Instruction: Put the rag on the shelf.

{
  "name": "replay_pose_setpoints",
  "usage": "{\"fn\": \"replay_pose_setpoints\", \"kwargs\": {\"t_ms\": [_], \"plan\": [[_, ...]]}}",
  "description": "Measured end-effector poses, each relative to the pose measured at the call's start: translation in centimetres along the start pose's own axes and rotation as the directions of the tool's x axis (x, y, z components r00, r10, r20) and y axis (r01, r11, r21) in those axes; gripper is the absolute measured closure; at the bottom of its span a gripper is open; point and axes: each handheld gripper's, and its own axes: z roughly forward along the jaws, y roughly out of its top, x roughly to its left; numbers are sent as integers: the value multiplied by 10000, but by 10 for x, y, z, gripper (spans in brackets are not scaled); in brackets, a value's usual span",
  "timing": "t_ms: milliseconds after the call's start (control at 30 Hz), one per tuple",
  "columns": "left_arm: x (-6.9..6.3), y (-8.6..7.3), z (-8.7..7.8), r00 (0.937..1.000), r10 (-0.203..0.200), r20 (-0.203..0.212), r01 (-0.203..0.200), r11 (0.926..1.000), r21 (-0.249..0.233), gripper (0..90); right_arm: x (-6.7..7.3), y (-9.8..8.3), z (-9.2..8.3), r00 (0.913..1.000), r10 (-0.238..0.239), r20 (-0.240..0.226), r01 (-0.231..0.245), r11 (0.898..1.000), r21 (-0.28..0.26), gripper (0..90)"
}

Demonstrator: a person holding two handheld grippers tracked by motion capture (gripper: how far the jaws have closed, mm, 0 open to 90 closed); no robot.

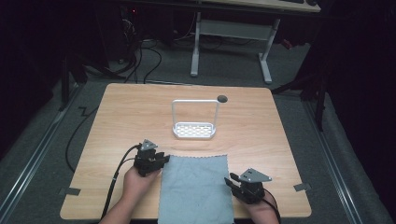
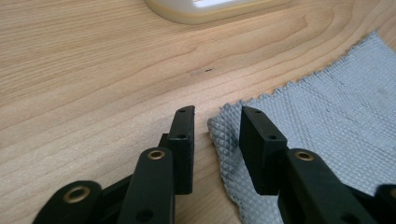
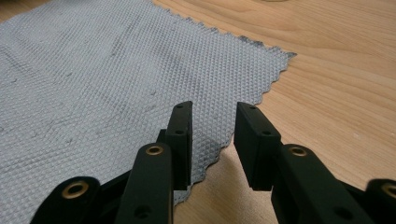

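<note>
Grey cloth (image 1: 196, 189) flat at desk's (image 1: 121, 112) 6 o'clock edge. Left tongs (image 2: 217, 122) part-open astride its 10 o'clock corner; right tongs (image 3: 212, 123) part-open over its 3 o'clock edge, gripping nothing.

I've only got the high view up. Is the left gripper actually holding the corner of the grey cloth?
Observer: No. In the left gripper view the left gripper has its jaws apart, with the corner of the grey cloth lying flat between them, unpinched.
Operator: And the right one?
Observer: The right gripper is also open; its jaws straddle the cloth's zigzag side edge, one over fabric, one over bare table.
Operator: Anything ahead of the left gripper?
Observer: The base of the white rack sits just beyond it across bare wood, apart from the cloth.
</note>
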Motion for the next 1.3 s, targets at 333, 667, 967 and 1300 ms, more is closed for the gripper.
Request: {"fn": "replay_pose_setpoints", "kwargs": {"t_ms": [333, 667, 967, 1300], "plan": [[-6, -6, 1, 9995, 306, 6, -306, 9994, -177, 833, -3, 2, 6, 9998, 204, 6, -204, 9997, -92, 633], [-5, -6, 2, 9994, 200, 283, -195, 9997, -170, 890, -20, 24, 30, 9908, 1241, 531, -1239, 9923, -81, 571], [-5, -6, 2, 9991, 237, 348, -232, 9996, -160, 887, -44, 44, 58, 9785, 1854, 905, -1904, 9804, 498, 584], [-4, -6, 2, 9990, 209, 394, -203, 9997, -157, 885, -36, 47, 66, 9892, 1048, 1022, -1130, 9905, 782, 776]]}}
